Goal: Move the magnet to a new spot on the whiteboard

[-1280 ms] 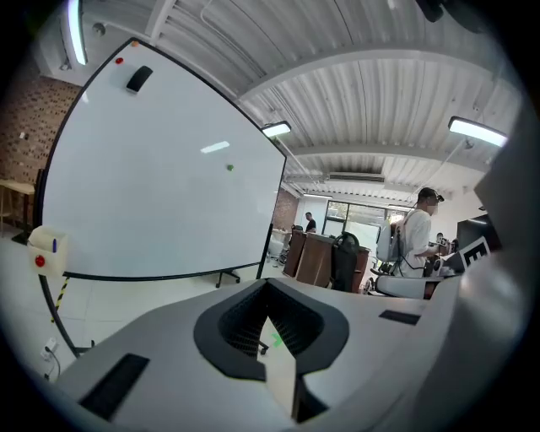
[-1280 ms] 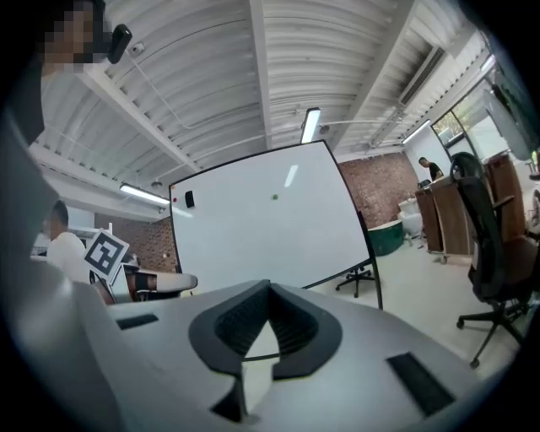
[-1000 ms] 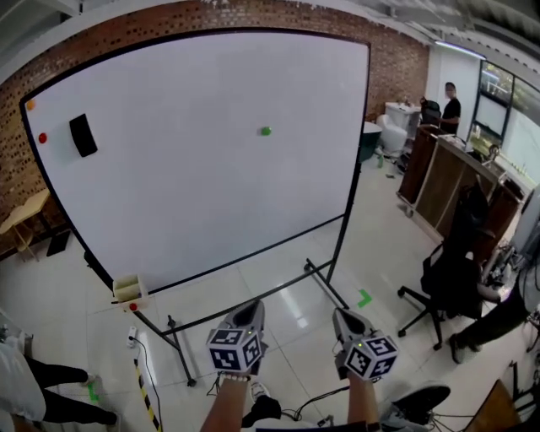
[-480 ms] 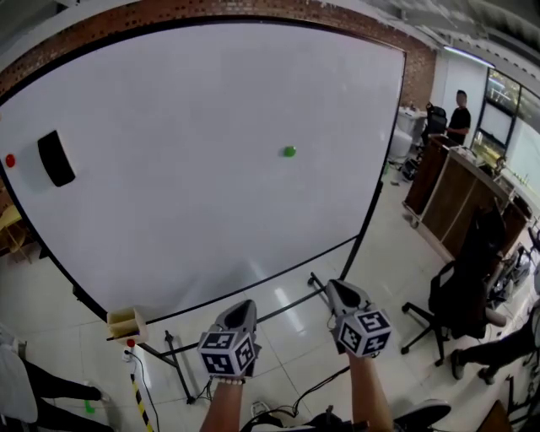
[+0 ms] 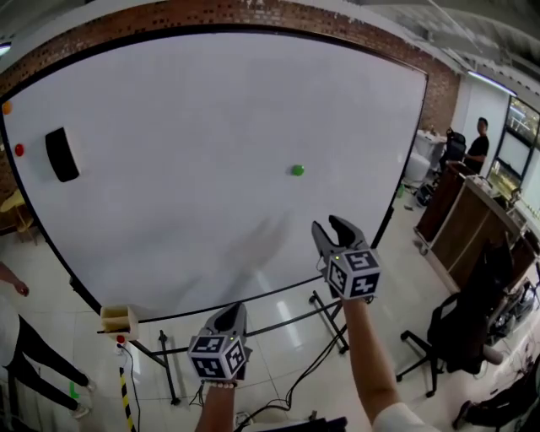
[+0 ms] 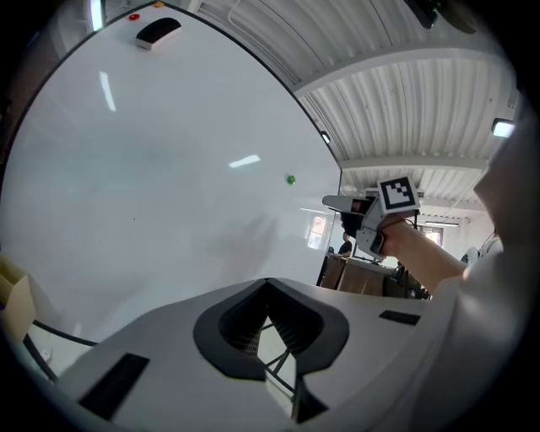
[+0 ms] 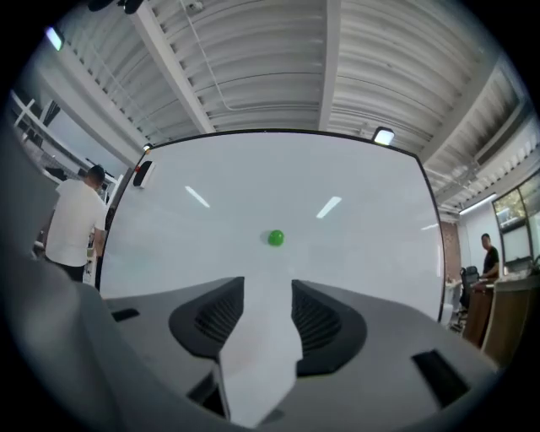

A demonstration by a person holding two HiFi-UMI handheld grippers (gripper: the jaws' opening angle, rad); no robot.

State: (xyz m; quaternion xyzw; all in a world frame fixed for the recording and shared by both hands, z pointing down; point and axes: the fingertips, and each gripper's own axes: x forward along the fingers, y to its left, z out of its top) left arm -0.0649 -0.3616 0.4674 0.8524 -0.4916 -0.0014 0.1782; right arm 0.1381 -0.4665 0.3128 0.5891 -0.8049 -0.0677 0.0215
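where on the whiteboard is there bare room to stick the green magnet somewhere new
Most of the whiteboard is bare: the wide middle between the black eraser and the green magnet, the strip from the magnet to the right frame, and the band along the bottom rail. Only the left edge is crowded: eraser, red magnet, orange magnet.

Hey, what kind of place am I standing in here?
Probably an open office or workshop space: a big rolling whiteboard stands against a brick wall, with an office chair and a wooden counter off to the right.
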